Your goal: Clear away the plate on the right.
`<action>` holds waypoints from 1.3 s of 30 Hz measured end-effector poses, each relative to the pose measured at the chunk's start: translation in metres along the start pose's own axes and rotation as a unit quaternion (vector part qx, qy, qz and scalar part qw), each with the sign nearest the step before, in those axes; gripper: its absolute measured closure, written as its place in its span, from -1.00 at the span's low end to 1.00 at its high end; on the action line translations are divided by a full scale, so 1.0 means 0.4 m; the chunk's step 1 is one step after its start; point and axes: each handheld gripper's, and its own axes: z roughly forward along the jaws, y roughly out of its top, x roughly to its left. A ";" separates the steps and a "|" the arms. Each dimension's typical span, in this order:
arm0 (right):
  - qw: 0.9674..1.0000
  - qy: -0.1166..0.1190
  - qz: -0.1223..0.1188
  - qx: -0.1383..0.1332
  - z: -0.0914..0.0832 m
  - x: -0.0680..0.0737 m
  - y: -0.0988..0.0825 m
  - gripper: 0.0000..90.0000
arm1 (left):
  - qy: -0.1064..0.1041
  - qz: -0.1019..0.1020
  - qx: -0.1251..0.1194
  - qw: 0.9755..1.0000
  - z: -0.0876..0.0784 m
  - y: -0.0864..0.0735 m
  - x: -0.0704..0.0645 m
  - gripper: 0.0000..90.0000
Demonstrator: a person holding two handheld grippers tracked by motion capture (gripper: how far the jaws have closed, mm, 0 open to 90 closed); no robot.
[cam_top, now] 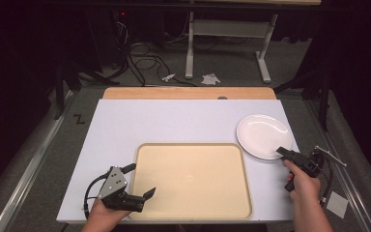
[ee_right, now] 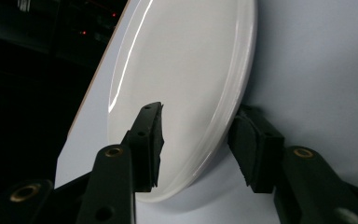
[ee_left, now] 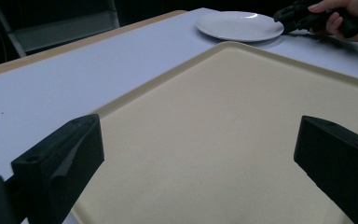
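I hold my right gripper point(ee_right: 193, 140) at the near right edge of the white plate point(cam_top: 262, 135), which lies flat on the white table point(cam_top: 174, 121), at its far right, just right of the far right corner of the beige tray point(cam_top: 192, 180). In the right gripper view, the jaws straddle the plate's rim: one pad stands over the upper face, the other sits outside and below the rim. A gap shows between the upper pad and the plate, so the jaws are apart and not yet clamped.

Handling, as I judge it:
- The plate looks like glazed ceramic: rigid, moderately heavy for its size, and brittle if dropped or struck against the tray rim.
- The glaze is glossy, so the pads may slip. A shallow bite on the very edge is likely to let the plate pivot and droop.
- The correct hold is at the rim, with one pad well in on the upper face and the other under the lip, closed firmly before any lift.
- A one-sided grip puts the weight far from the pads, so I should lift slowly and keep the plate near level.

My left gripper point(cam_top: 135, 198) rests at the near left corner of the tray, jaws wide apart, holding nothing.
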 end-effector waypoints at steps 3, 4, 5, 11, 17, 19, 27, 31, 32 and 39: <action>1.000 0.004 0.019 -0.001 0.000 -0.008 0.000 0.40 | -0.001 0.000 0.000 1.000 0.000 0.000 -0.001 -0.95; 1.000 0.007 0.021 -0.001 0.000 -0.012 0.001 0.42 | -0.001 0.000 0.000 1.000 0.000 0.000 -0.001 -0.95; 1.000 0.010 0.023 0.000 -0.001 -0.015 0.002 0.44 | -0.001 0.001 0.001 1.000 0.001 0.000 -0.001 -0.95; 1.000 0.009 0.023 0.002 -0.001 -0.017 0.002 0.53 | -0.003 0.001 0.002 1.000 0.003 -0.001 -0.002 -0.94; 1.000 -0.002 0.021 0.002 0.002 -0.022 0.002 0.77 | -0.002 0.003 0.004 1.000 0.003 -0.001 -0.003 -0.94; 1.000 0.000 0.016 0.002 0.003 -0.024 0.002 0.78 | -0.003 0.003 0.005 1.000 0.004 -0.001 -0.002 -0.93; 0.999 0.001 0.033 0.001 0.003 -0.023 0.003 0.85 | -0.002 0.005 0.006 1.000 0.003 0.000 -0.003 -0.93; 0.999 0.011 0.040 -0.008 0.001 -0.018 0.004 0.92 | 0.000 0.004 0.005 1.000 0.002 0.000 -0.003 -0.93; 0.999 0.015 0.036 -0.013 0.000 -0.017 0.004 0.94 | 0.000 0.005 0.006 1.000 0.002 0.000 -0.003 -0.93; 0.999 0.021 0.012 -0.024 -0.013 0.004 0.006 0.98 | -0.001 0.005 0.005 1.000 0.001 0.000 -0.003 -0.93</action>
